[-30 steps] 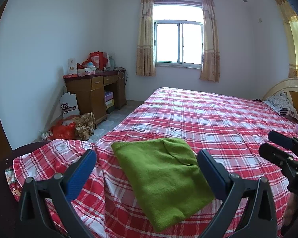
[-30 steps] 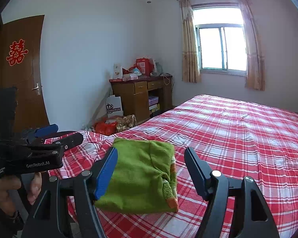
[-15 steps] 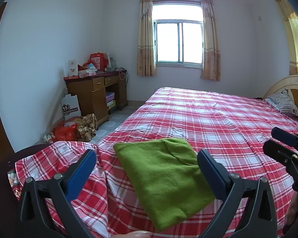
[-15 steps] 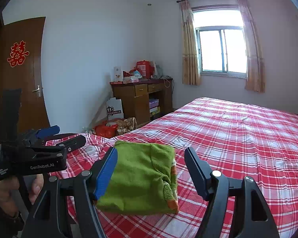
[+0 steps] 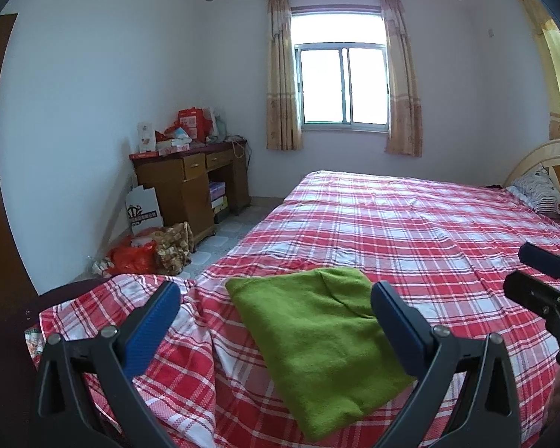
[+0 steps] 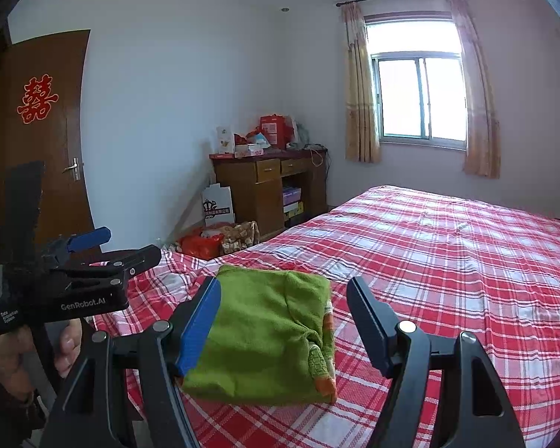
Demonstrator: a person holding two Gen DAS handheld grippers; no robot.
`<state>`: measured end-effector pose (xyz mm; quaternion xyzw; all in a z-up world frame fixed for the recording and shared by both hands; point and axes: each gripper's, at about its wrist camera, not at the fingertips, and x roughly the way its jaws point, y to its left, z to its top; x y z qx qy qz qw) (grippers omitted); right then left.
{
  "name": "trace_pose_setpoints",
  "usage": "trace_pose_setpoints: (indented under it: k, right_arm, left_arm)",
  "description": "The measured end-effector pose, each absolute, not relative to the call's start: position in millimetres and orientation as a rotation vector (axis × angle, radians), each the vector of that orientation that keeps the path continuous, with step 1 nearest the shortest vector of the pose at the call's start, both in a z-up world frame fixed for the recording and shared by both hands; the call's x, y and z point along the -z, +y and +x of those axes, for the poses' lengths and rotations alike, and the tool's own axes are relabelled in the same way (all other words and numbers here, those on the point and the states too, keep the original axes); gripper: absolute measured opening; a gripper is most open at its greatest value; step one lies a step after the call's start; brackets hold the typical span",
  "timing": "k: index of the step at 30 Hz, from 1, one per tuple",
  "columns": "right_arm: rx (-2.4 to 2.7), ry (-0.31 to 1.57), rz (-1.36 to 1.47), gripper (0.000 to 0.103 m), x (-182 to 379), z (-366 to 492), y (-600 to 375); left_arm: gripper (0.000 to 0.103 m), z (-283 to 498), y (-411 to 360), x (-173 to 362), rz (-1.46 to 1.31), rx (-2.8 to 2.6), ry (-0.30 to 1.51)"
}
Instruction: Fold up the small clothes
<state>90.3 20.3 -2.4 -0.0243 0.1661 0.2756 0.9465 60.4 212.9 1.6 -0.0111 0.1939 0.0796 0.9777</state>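
A small green garment (image 5: 317, 339) lies folded into a rectangle near the corner of the bed; in the right wrist view (image 6: 265, 339) its orange-trimmed cuff shows at the right edge. My left gripper (image 5: 276, 321) is open and empty, held above and short of the garment; it also shows at the left of the right wrist view (image 6: 127, 248). My right gripper (image 6: 283, 324) is open and empty, raised in front of the garment; it also shows at the right edge of the left wrist view (image 5: 537, 272).
The bed has a red plaid sheet (image 5: 410, 231) with pillows (image 5: 541, 194) by the headboard. A wooden desk (image 5: 190, 183) with boxes, and bags (image 5: 149, 250) on the floor, stand left of the bed. A brown door (image 6: 41, 142) is at far left.
Both grippers have drawn back and lifted slightly from the garment. The garment has not moved.
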Motion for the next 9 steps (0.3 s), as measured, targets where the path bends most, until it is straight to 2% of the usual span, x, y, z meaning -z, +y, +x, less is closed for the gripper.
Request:
trace_pose_setpoints:
  k: [9]
  right_arm:
    - [-0.57,0.346,-0.063,0.071,2.8,88.6,20.6]
  left_arm:
    - [0.103,62.6,213.9,1.8,-0.022,-0.173,0.393]
